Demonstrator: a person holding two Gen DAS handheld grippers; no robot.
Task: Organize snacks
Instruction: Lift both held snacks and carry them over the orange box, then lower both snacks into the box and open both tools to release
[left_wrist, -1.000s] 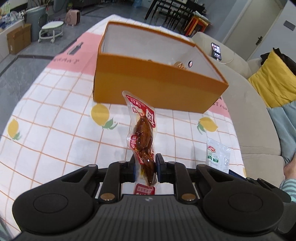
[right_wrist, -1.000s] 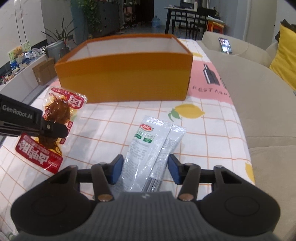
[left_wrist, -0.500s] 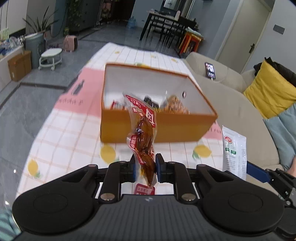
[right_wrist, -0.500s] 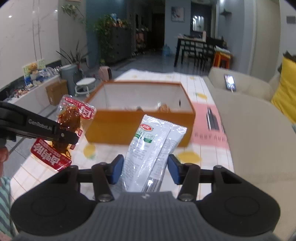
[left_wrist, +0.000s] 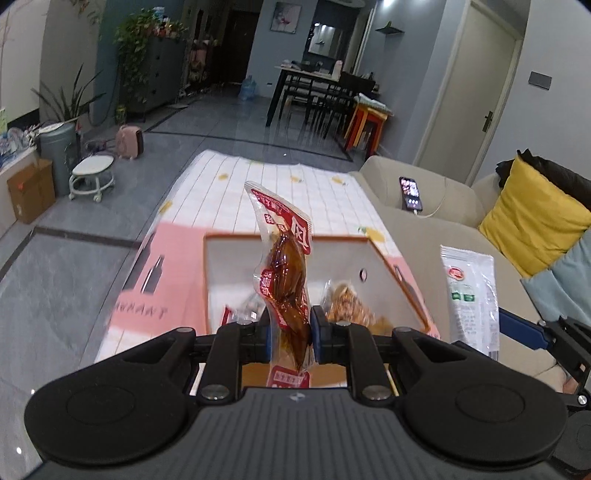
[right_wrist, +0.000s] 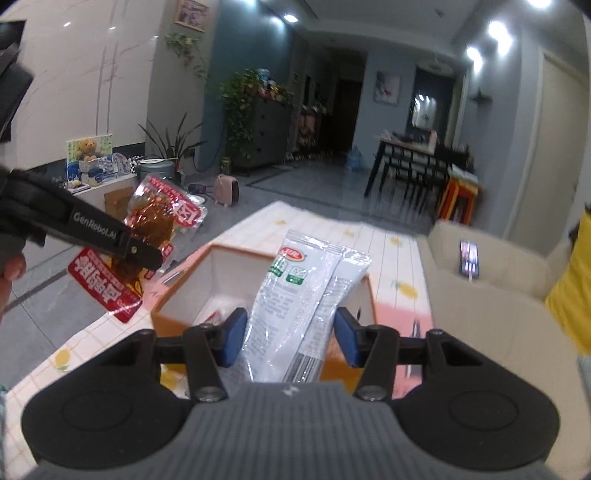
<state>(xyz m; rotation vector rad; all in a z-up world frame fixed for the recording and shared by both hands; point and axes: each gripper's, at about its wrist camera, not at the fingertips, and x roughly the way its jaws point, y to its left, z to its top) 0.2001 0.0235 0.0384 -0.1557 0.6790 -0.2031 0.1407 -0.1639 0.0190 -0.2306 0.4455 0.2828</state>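
My left gripper (left_wrist: 290, 338) is shut on a red-labelled clear pouch of brown meat snack (left_wrist: 284, 273), held upright above the near edge of the orange box (left_wrist: 236, 273). The same pouch (right_wrist: 155, 229) shows at the left of the right wrist view. My right gripper (right_wrist: 290, 341) is shut on a white and clear snack packet with green labels (right_wrist: 295, 306), also above the box (right_wrist: 184, 291); the packet appears in the left wrist view (left_wrist: 471, 295). The box holds several snack packs (left_wrist: 347, 302).
The box stands on a table with a checked lemon-print cloth with pink patches (left_wrist: 280, 199). A beige sofa (left_wrist: 436, 221) with a phone (left_wrist: 410, 192) and yellow cushion (left_wrist: 532, 218) lies to the right. Floor, stool and plants are on the left.
Both grippers have risen and moved forward with their packets, from low in front of the box to above its near edge. The box interior now shows below.
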